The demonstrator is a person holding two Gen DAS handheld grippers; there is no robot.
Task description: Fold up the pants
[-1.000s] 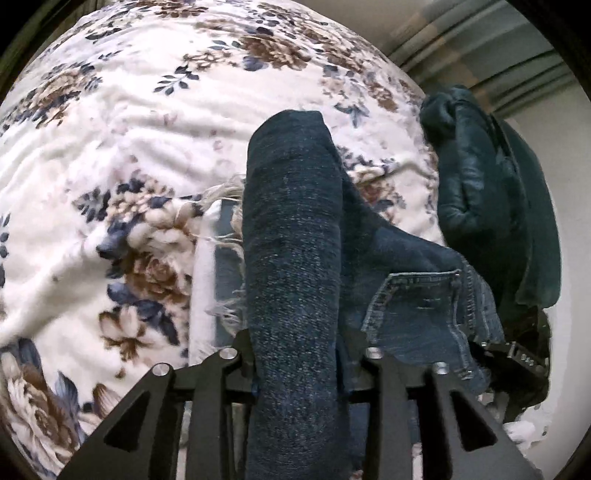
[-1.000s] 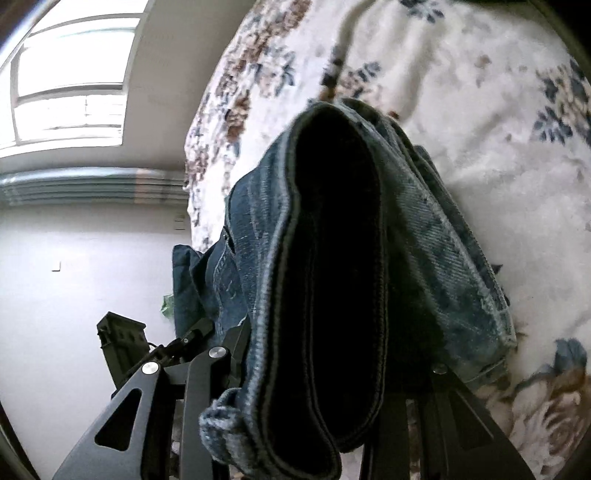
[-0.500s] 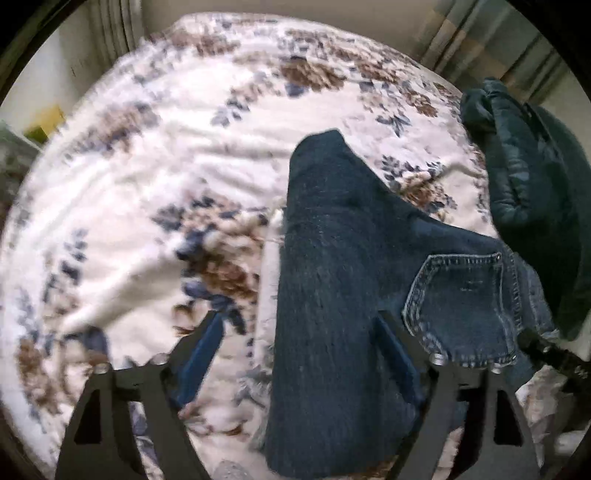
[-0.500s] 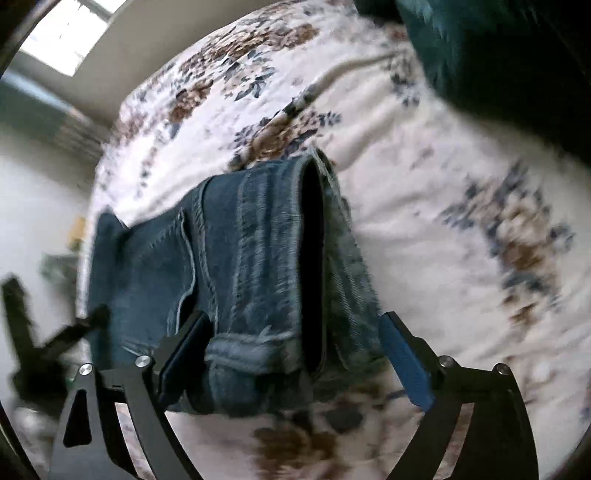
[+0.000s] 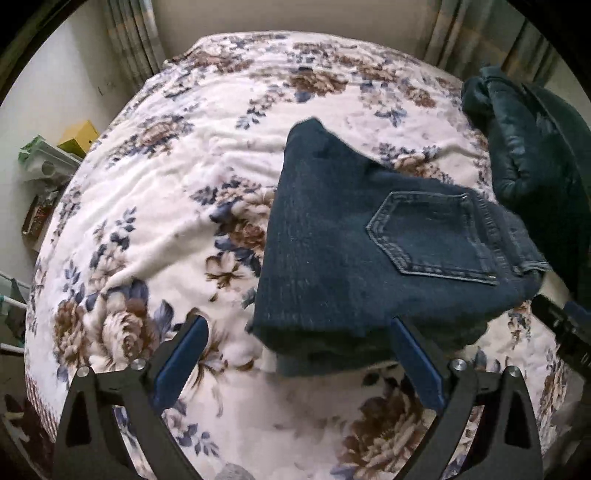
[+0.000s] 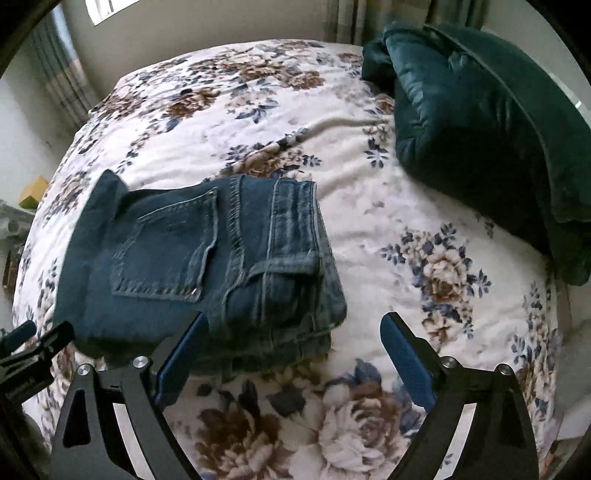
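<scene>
The dark blue jeans (image 5: 354, 240) lie folded in a compact stack on the floral blanket (image 5: 155, 206), back pocket facing up. In the right wrist view the jeans (image 6: 207, 266) sit left of centre with the waistband on the right side. My left gripper (image 5: 299, 343) is open and empty, just in front of the stack's near edge. My right gripper (image 6: 291, 336) is open and empty, near the stack's front right corner. The other gripper shows as a black shape at the right edge of the left wrist view (image 5: 565, 332).
A dark teal padded jacket (image 6: 480, 122) lies on the bed's right side (image 5: 535, 155). Curtains (image 5: 129, 33) hang behind the bed. A shelf with a yellow box (image 5: 77, 136) stands off the bed's left edge.
Both grippers let go of the jeans, opened and pulled back. The jeans, held up folded a second ago, now lie on the blanket.
</scene>
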